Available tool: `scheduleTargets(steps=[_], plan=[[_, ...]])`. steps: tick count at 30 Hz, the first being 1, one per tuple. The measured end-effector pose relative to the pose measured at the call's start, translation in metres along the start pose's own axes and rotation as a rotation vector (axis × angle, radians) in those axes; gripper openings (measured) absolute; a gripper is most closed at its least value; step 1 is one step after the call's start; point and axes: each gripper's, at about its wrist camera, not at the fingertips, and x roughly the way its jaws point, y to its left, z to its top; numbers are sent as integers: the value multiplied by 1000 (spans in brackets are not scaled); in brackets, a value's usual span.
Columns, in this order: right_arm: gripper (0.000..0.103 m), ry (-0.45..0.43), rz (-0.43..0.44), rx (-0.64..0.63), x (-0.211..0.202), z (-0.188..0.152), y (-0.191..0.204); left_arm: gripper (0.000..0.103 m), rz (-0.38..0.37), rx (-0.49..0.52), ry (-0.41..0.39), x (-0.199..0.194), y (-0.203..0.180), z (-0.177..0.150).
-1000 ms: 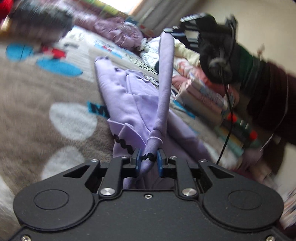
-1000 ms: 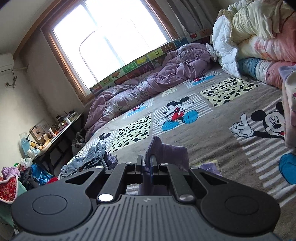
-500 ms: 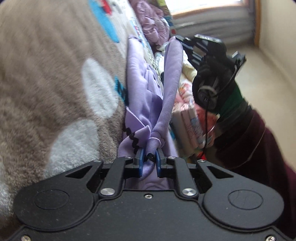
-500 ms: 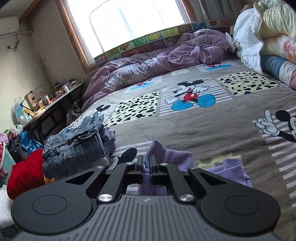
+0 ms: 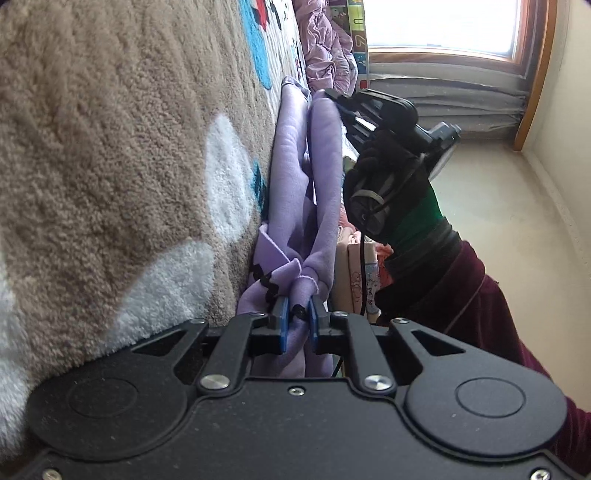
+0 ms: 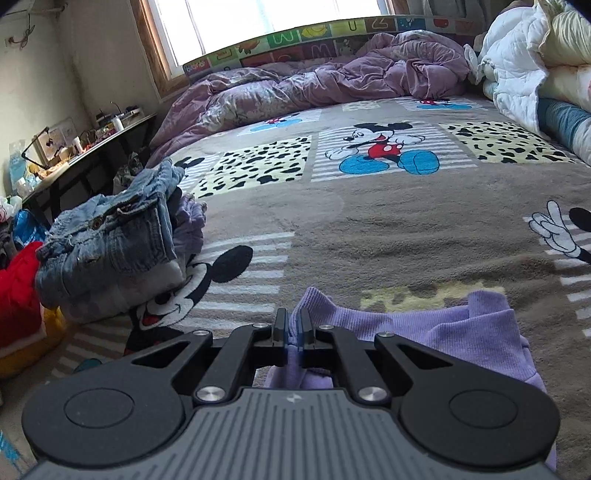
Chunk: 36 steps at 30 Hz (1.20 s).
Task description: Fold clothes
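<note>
1. On the bed, a plush brown blanket (image 6: 388, 229) printed with cartoon mice lies under everything; a crumpled purple duvet (image 6: 314, 85) is heaped at its far end below the window (image 6: 258, 18), and rolled quilts (image 6: 535, 66) are stacked along the right side.
2. A pile of denim clothes (image 6: 110, 236) sits at the blanket's left edge, with a red garment (image 6: 18, 288) beyond it and a cluttered side table (image 6: 74, 155) by the wall.
3. The lilac garment (image 6: 461, 332) lies low over the blanket just ahead of the right gripper (image 6: 293, 332), whose jaws are pressed together on a ribbed edge of it.
4. Only the left wrist view, rolled so the blanket fills its left side, shows the garment (image 5: 295, 177) stretched as a long doubled band between the two tools, with black zigzag trim near the left gripper (image 5: 297, 321).
5. The left gripper has just been closing, and its blue pads (image 5: 282, 325) pinch a bunched fold of the cloth.
6. The same view shows the gloved right hand (image 5: 391, 177) and a dark red sleeve (image 5: 461, 295) holding the other tool; folded items behind it may be clothes, though they are mostly hidden.
</note>
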Motion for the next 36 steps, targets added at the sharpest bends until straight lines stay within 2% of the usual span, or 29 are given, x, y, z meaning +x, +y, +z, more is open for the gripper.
scheduleTargets(steps=[3, 6, 7, 8, 9, 10, 15, 17, 19, 23, 24, 27, 29, 30, 33, 36], plan=[[6, 43, -48, -38, 14, -5, 5, 11, 1, -1, 3, -2, -1, 0], [11, 36, -55, -71, 19, -8, 11, 11, 3, 0, 9, -8, -1, -1], [12, 42, -32, -57, 20, -7, 11, 11, 2, -1, 10, -9, 0, 0], [17, 37, -11, -47, 18, -5, 11, 11, 1, -3, 13, -10, 1, 0], [28, 31, 9, -36, 15, -2, 10, 11, 2, -1, 15, -10, 3, -1], [36, 12, 22, -33, 10, 0, 9, 12, 6, 3, 16, -8, 1, 2], [36, -94, 54, 0, -31, 18, -18, 13, 19, 12, 13, -8, -2, 2], [35, -109, 65, -43, -44, 15, -28, 13, 29, 22, 10, -6, -4, 1], [35, -81, 58, -149, -50, 5, -27, 13, 38, 29, 7, -6, -5, 1], [32, -11, 44, -472, -47, -25, 4, 14, 52, 50, -3, -7, -7, -1], [31, -5, 47, -515, -45, -29, 12, 14, 54, 55, -4, -6, -8, -3], [30, 26, 14, -622, -27, -38, 34, 14, 59, 65, -7, -5, -8, -5], [29, 114, -34, -693, -2, -45, 43, 14, 62, 66, -8, -1, -9, -5], [29, 145, -54, -716, 8, -51, 43, 15, 64, 66, -8, 3, -11, -4], [29, 157, -81, -719, 18, -53, 42, 15, 68, 65, -6, 6, -13, -3], [29, 148, -75, -704, 6, -45, 43, 15, 69, 64, -2, 5, -13, -1]])
